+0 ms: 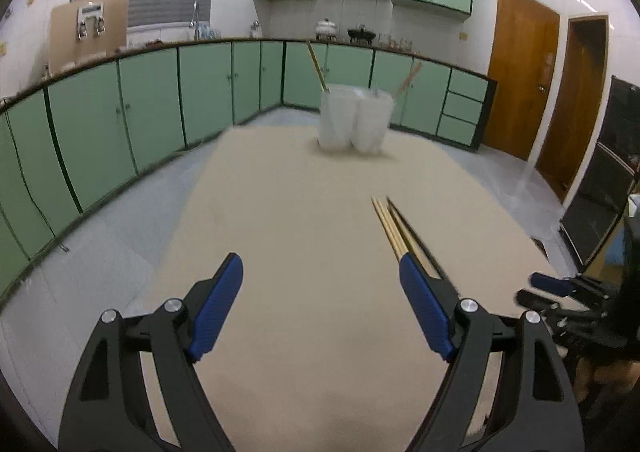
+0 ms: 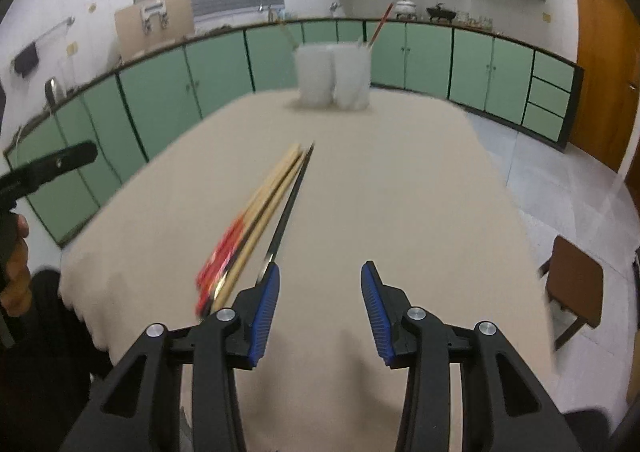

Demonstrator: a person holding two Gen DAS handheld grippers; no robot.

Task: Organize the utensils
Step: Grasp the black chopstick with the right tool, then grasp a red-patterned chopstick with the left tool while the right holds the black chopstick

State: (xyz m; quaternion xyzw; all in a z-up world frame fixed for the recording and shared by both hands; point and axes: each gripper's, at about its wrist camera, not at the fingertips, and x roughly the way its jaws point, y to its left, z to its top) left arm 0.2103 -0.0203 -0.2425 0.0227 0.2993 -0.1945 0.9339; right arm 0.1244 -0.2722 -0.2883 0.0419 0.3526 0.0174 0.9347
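Observation:
A bundle of chopsticks (image 2: 276,196) lies on the beige tablecloth: pale wooden ones, a black one and red-ended ones. In the left wrist view the chopsticks (image 1: 390,226) lie just beyond my right finger. Two white holders (image 1: 354,120) stand side by side at the table's far end, one with a wooden chopstick, the other with a reddish one; they also show in the right wrist view (image 2: 334,76). My left gripper (image 1: 320,276) is open and empty above the table. My right gripper (image 2: 318,284) is open and empty, just right of the bundle.
The beige table (image 1: 280,212) ends at the left over grey floor. Green kitchen cabinets (image 1: 160,100) run along the back. A brown stool (image 2: 576,284) stands right of the table. The right gripper (image 1: 560,292) shows at the right edge of the left wrist view.

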